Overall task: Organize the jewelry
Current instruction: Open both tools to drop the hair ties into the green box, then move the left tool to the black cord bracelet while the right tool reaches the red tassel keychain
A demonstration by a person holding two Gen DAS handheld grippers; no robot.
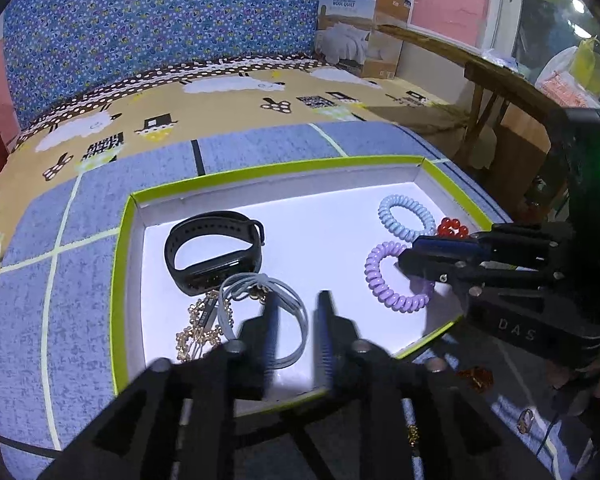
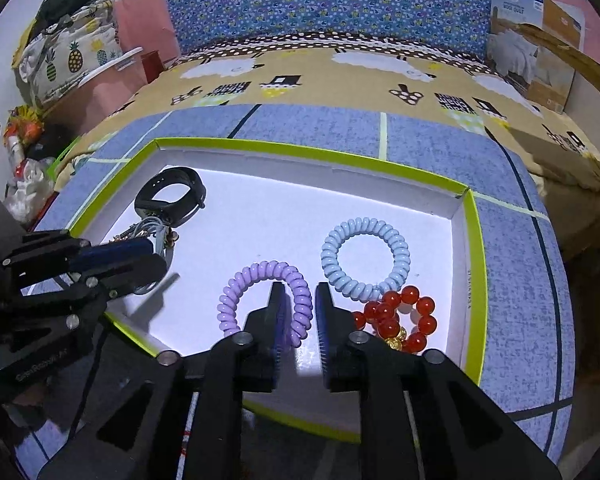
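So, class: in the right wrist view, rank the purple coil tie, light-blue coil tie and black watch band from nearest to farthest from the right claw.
1. Purple coil tie, around the right claw's left finger.
2. Light-blue coil tie, ahead-right.
3. Black watch band, far-left corner of the box.

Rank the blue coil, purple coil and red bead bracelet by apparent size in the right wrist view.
1-2. Purple coil and blue coil: look alike, and the purple is nearer, so unranked.
3. Red bead bracelet: smallest.
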